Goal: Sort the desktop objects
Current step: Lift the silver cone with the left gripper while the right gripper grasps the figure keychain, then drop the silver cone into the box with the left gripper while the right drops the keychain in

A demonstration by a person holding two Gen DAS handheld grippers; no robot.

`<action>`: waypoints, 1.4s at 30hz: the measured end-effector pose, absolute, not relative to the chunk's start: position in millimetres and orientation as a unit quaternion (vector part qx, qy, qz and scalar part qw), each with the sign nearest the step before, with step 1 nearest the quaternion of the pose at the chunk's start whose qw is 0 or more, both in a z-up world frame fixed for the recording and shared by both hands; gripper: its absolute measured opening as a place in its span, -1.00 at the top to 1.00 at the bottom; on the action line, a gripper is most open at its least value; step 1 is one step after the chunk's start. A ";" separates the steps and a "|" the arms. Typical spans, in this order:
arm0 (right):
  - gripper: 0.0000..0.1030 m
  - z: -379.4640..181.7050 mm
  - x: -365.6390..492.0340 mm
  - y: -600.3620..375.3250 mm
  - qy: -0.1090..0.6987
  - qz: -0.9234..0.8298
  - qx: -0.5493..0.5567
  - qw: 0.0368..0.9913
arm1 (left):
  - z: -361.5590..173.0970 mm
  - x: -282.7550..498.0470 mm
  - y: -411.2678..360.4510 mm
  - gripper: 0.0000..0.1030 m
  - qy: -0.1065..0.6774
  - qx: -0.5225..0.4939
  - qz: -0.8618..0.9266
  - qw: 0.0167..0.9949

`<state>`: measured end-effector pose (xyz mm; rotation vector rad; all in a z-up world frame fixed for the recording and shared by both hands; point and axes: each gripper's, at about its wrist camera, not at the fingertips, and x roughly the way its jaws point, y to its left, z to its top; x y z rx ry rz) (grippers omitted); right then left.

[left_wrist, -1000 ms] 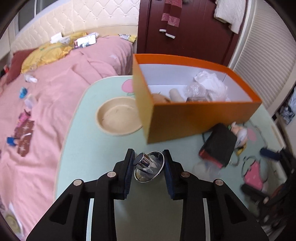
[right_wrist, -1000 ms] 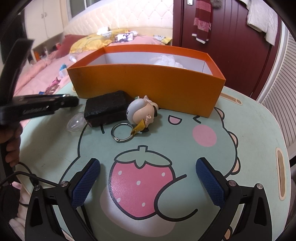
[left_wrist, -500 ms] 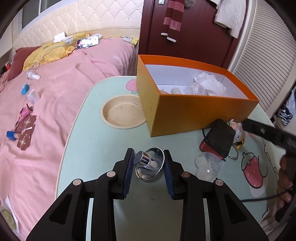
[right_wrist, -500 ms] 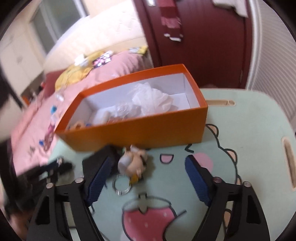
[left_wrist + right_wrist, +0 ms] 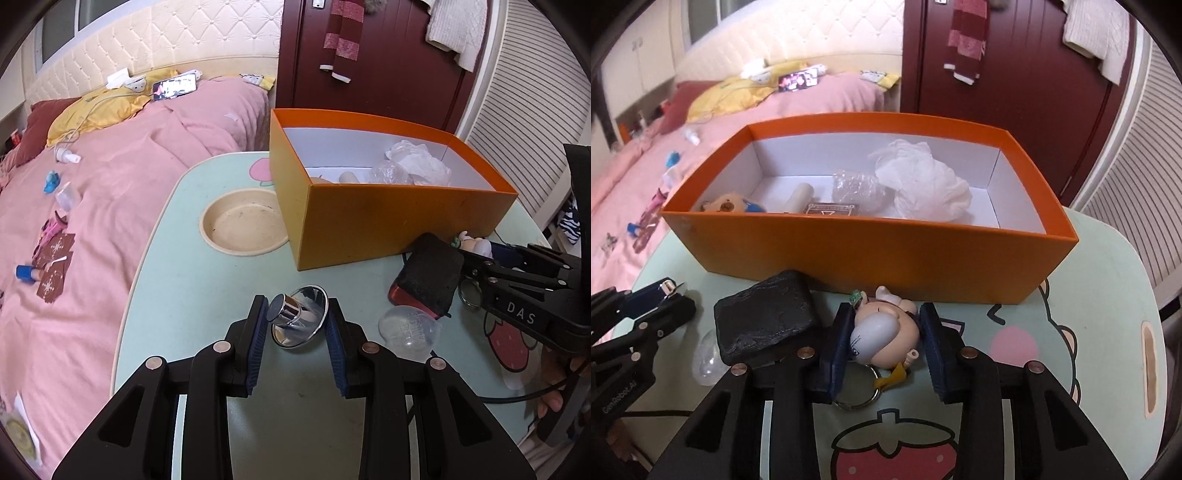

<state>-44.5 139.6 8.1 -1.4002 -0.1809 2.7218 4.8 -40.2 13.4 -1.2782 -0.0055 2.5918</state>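
The left gripper (image 5: 295, 328) clamped a shiny metal funnel (image 5: 300, 320) over the tabletop's near edge. The right gripper's (image 5: 886, 341) jaws were closing around the doll keychain (image 5: 884, 332). A black pouch (image 5: 764, 319) and clear cup (image 5: 408, 332) remained beside it; beyond, the orange box (image 5: 871, 243) already held 5 or so items.

Chrome funnel (image 5: 299, 319) tilted above table; figurine keychain (image 5: 884, 334) lying before open orange box (image 5: 871, 247).
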 end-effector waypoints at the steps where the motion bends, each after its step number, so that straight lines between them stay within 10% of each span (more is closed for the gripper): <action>1: 0.32 8.7 -44.5 141.9 -0.052 0.888 -0.456 0.038 | 13.6 5.5 -41.2 0.37 -0.007 -0.438 0.890 0.128; 27: 0.32 96.5 -29.4 161.2 -0.037 0.946 -0.322 0.021 | 102.9 -19.7 -22.0 0.38 -0.025 -0.343 0.920 0.190; 42: 0.32 66.3 -73.6 176.0 -0.015 0.931 -0.365 0.020 | 68.1 -73.5 16.6 0.38 -0.010 -0.389 0.898 0.206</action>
